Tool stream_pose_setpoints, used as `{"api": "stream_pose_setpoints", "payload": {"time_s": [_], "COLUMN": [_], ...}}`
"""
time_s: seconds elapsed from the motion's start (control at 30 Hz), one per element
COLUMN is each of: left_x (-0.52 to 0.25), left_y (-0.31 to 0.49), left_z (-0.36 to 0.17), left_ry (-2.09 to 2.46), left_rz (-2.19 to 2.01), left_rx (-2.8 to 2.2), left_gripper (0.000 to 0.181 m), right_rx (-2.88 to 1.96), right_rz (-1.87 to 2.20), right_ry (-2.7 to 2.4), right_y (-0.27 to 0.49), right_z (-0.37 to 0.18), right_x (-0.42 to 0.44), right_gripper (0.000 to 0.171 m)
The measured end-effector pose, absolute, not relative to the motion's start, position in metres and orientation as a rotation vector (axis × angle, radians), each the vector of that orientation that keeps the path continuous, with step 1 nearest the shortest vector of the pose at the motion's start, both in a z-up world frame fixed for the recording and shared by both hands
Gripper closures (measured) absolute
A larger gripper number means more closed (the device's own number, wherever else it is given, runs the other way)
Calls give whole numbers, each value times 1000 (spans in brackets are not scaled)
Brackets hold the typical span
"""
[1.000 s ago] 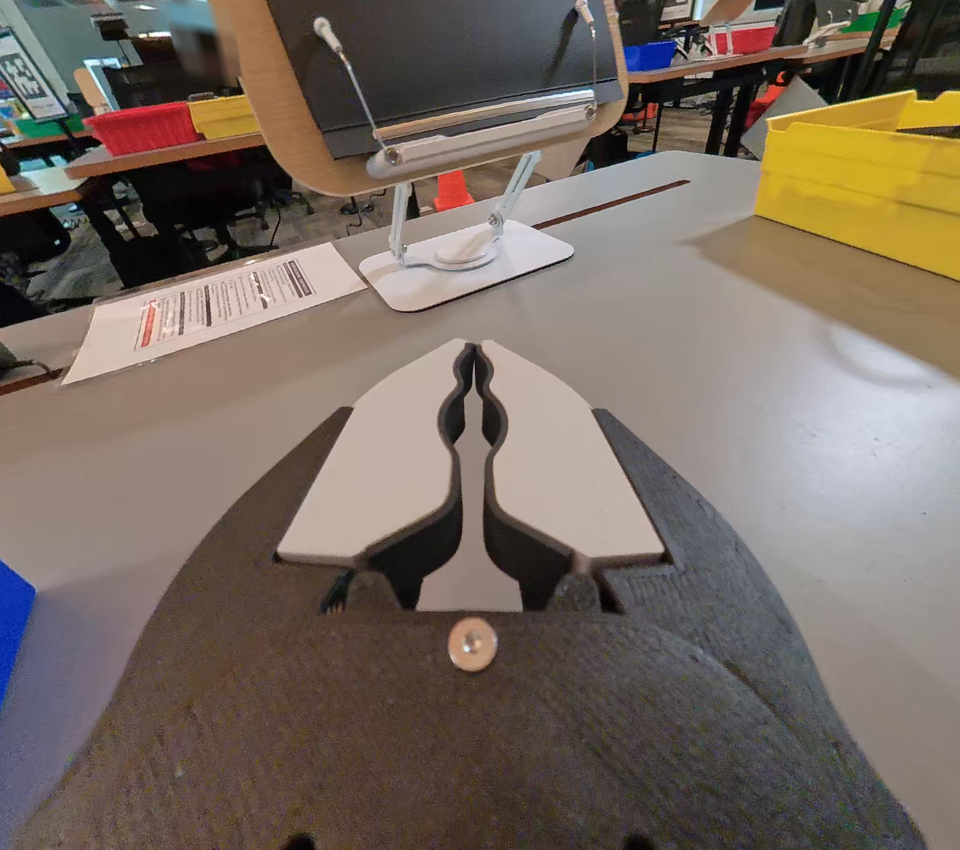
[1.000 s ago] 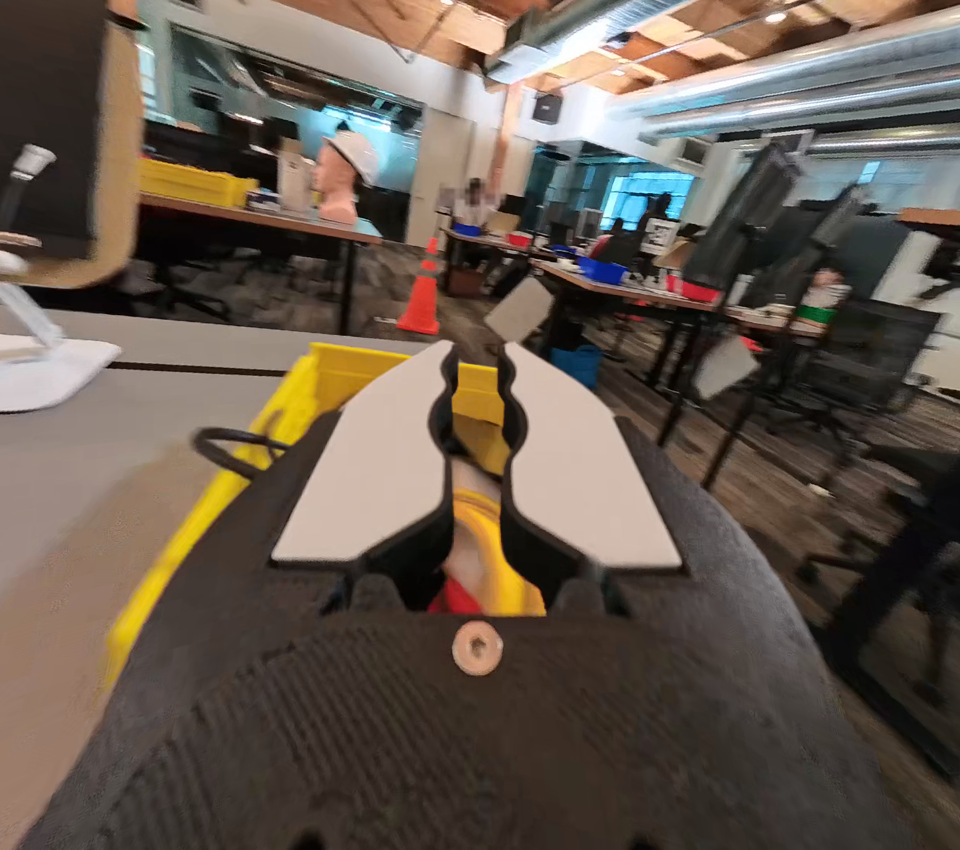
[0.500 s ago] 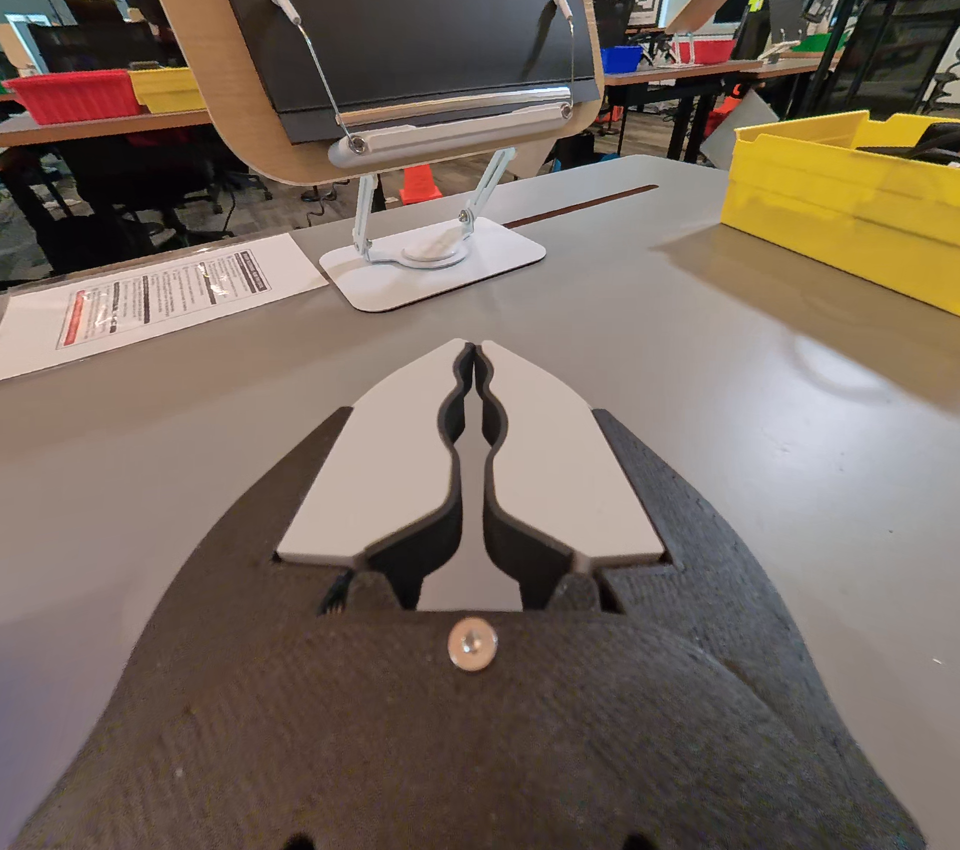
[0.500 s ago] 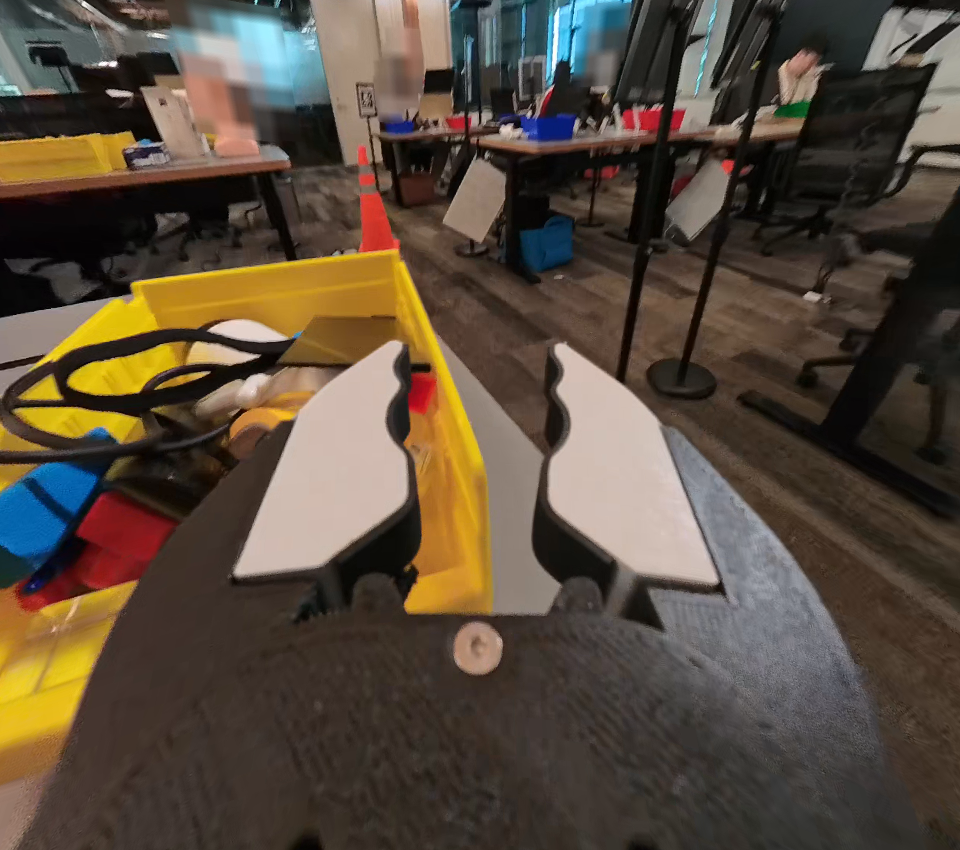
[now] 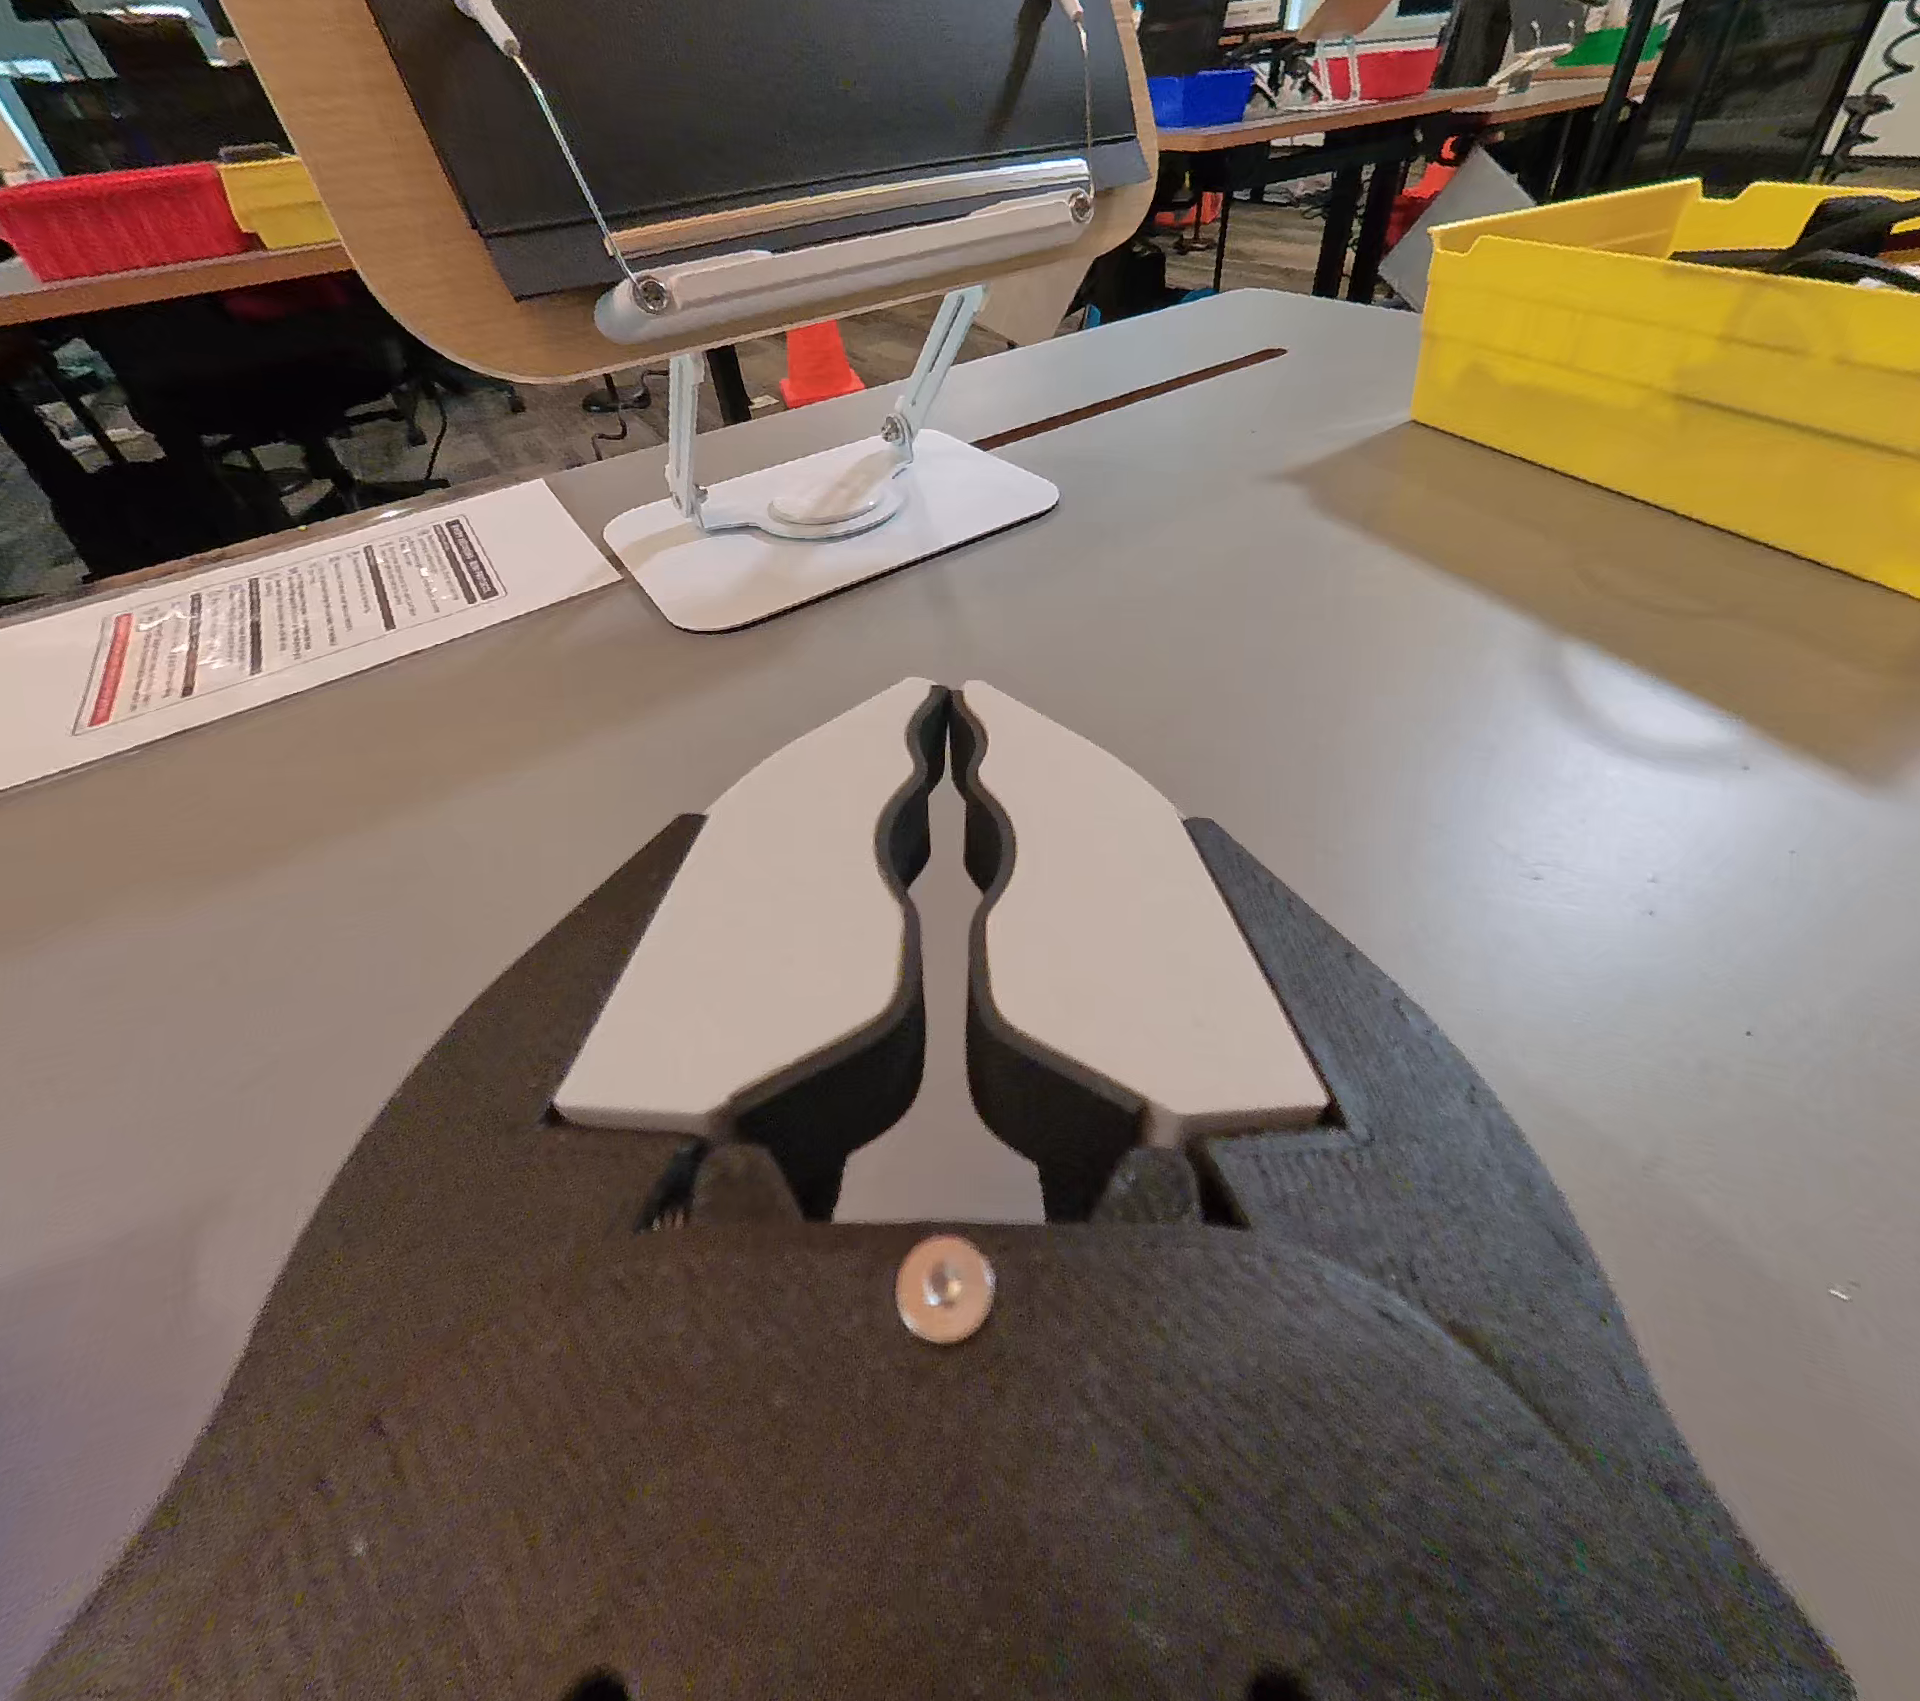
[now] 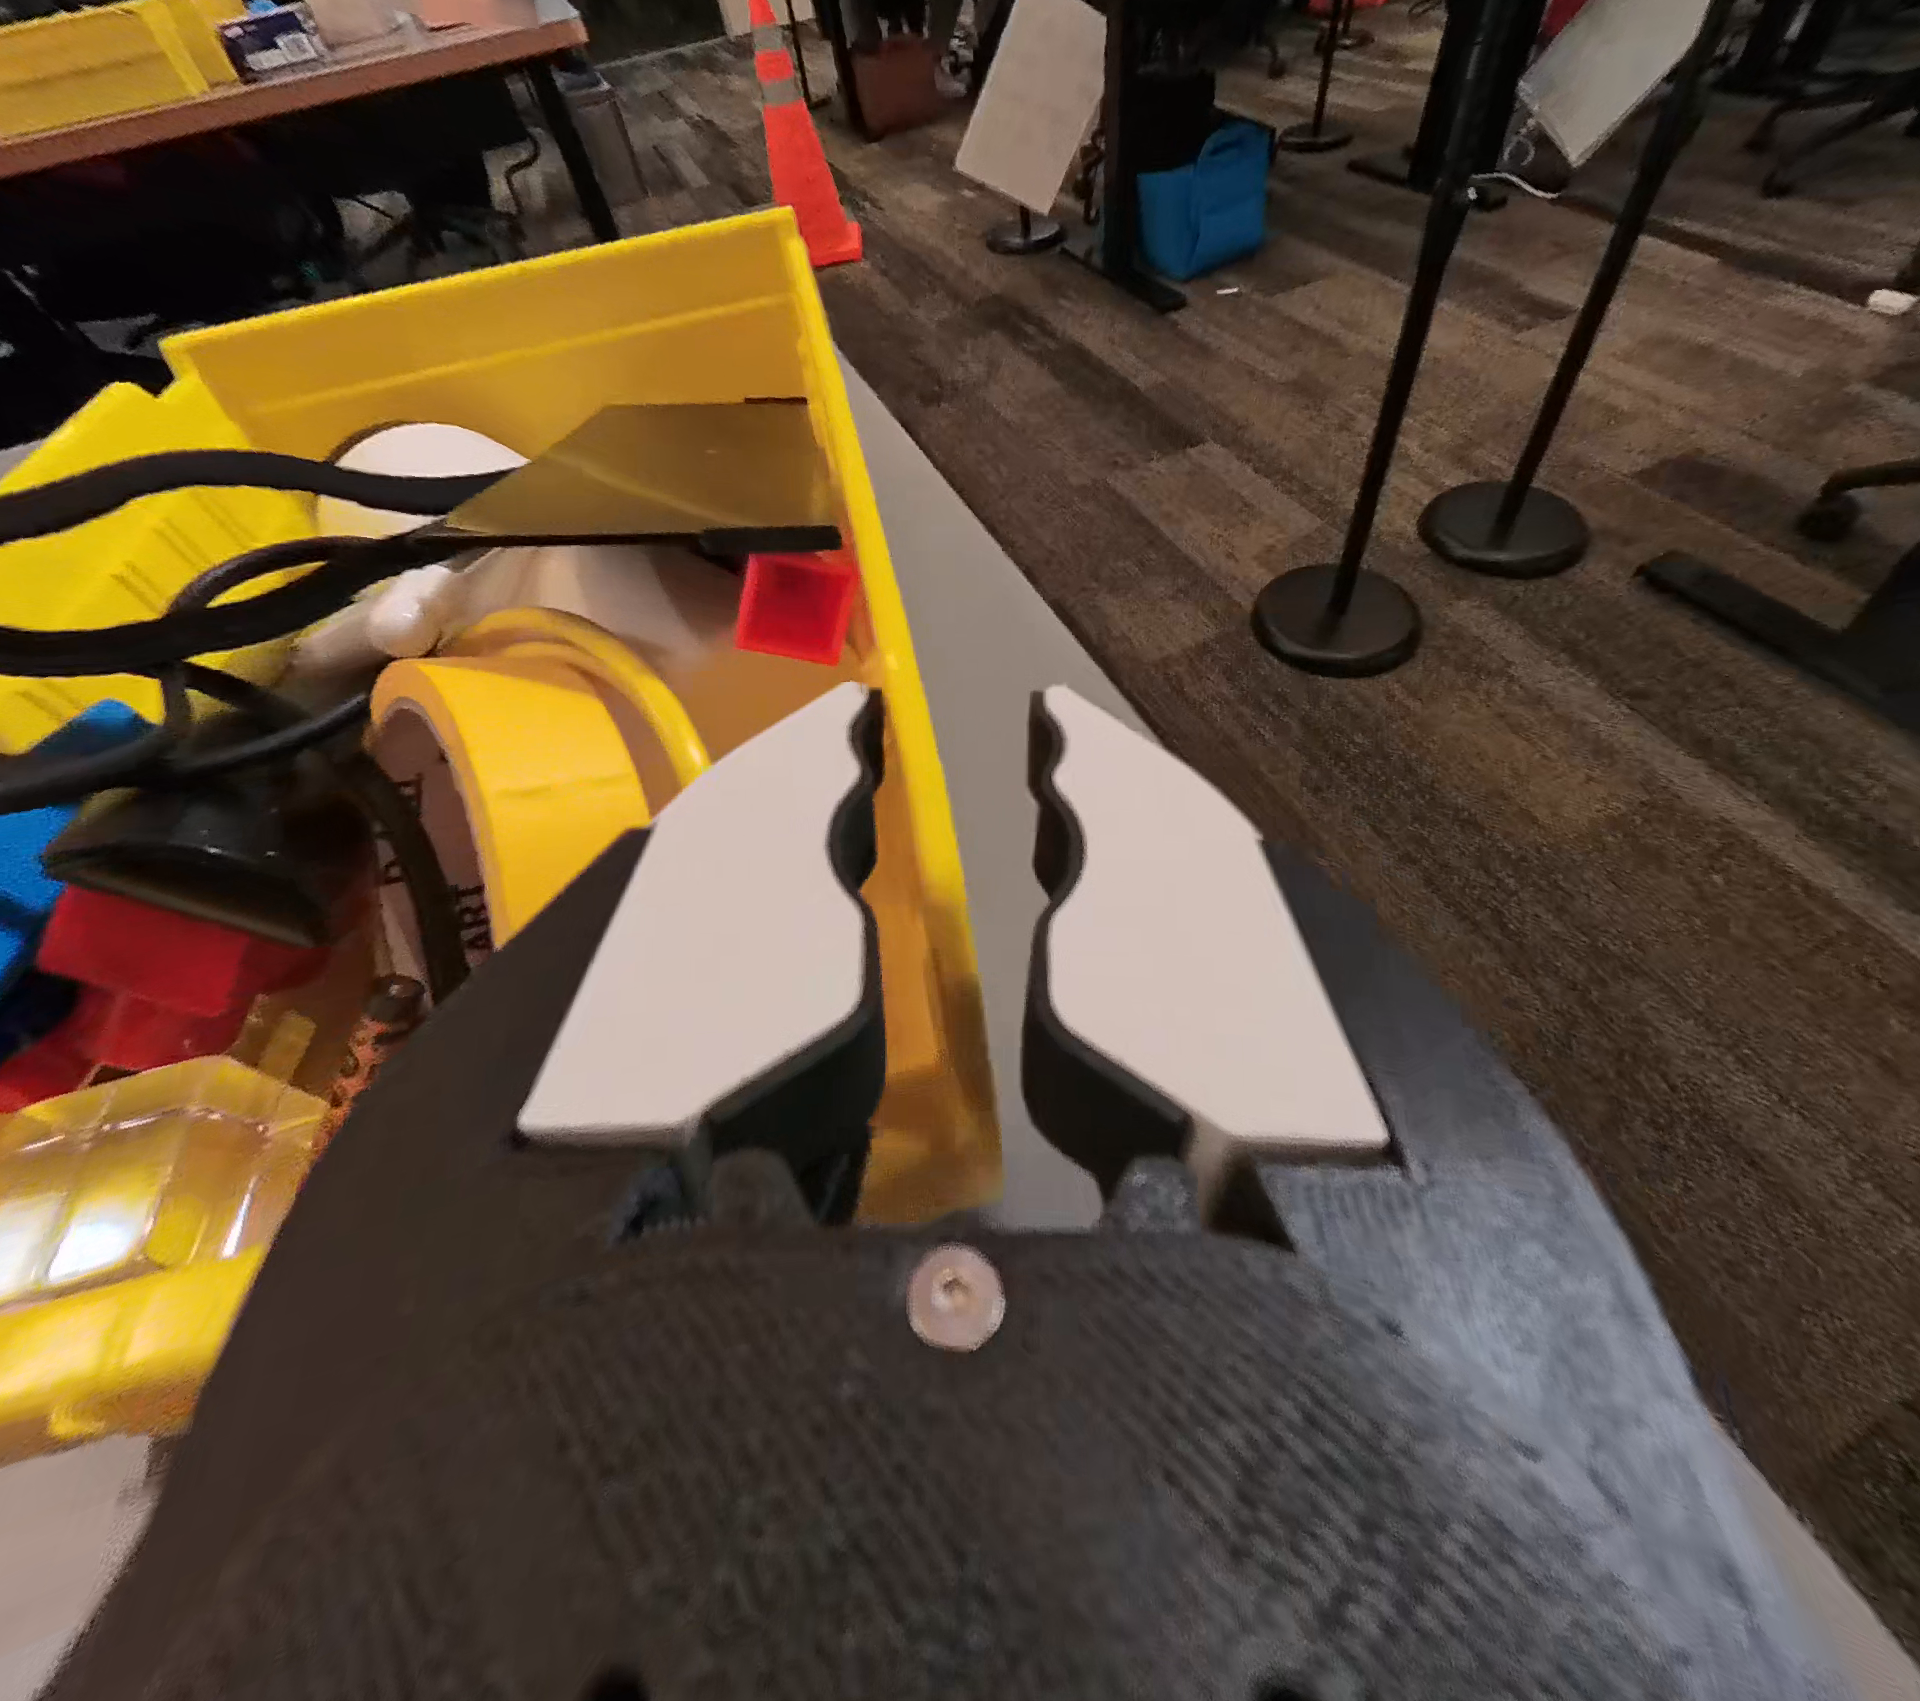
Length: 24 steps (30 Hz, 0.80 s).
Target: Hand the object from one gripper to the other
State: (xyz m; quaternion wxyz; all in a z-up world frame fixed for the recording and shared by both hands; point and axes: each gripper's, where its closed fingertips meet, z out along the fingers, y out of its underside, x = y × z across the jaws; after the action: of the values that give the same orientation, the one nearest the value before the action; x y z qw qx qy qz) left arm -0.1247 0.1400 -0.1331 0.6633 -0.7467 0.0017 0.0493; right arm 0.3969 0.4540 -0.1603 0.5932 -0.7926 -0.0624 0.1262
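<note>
Here the left gripper [image 5: 949, 701] hovers over the bare grey table [image 5: 1403, 820] with its jaws pressed together and nothing between them, facing a tilted book stand [image 5: 727, 93] and a laminated sheet [image 5: 291, 612]. The right gripper [image 6: 951, 706] hangs above the right wall of the yellow bin [image 6: 914, 716], jaws parted and empty, one finger over the bin. Inside lie a yellow tape roll [image 6: 540, 747], black cables [image 6: 208, 591] and red blocks [image 6: 795, 607]. Which is the object to hand over, I cannot tell.

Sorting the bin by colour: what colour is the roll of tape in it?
Yellow; the roll of tape shows best in the right wrist view.
</note>
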Motion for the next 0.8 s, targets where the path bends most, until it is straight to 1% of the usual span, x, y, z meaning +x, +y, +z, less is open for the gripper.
{"api": "stream_pose_setpoints", "payload": {"time_s": [0.07,0.1,0.17,0.23,0.43,0.57,0.73,0.8], "left_x": [-123,-123,-123,-124,-126,-128,-127,-126], "left_y": [140,139,139,139,139,139,140,140], "left_z": [-133,-133,-133,-133,-133,-134,-136,-136], "left_ry": [11,14,14,7,2,1,9,12], "left_rz": [111,113,112,105,109,118,116,115], "left_rx": [-1690,-1690,-1687,-1687,-1687,-1693,-1699,-1700], "left_gripper": [181,181,181,181,181,181,181,181], "right_rx": [-1846,-1852,-1862,-1868,-1898,-1893,-1869,-1852], "right_rz": [308,286,355,404,400,480,584,607], "right_ry": [-171,-171,-185,-177,-383,-617,-745,-751], "right_y": [452,451,447,443,431,409,396,396], "right_z": [-160,-160,-159,-159,-160,-161,-161,-160], "right_x": [389,389,383,380,368,357,345,340], "right_gripper": [159,159,166,167,167,159,160,162]}}
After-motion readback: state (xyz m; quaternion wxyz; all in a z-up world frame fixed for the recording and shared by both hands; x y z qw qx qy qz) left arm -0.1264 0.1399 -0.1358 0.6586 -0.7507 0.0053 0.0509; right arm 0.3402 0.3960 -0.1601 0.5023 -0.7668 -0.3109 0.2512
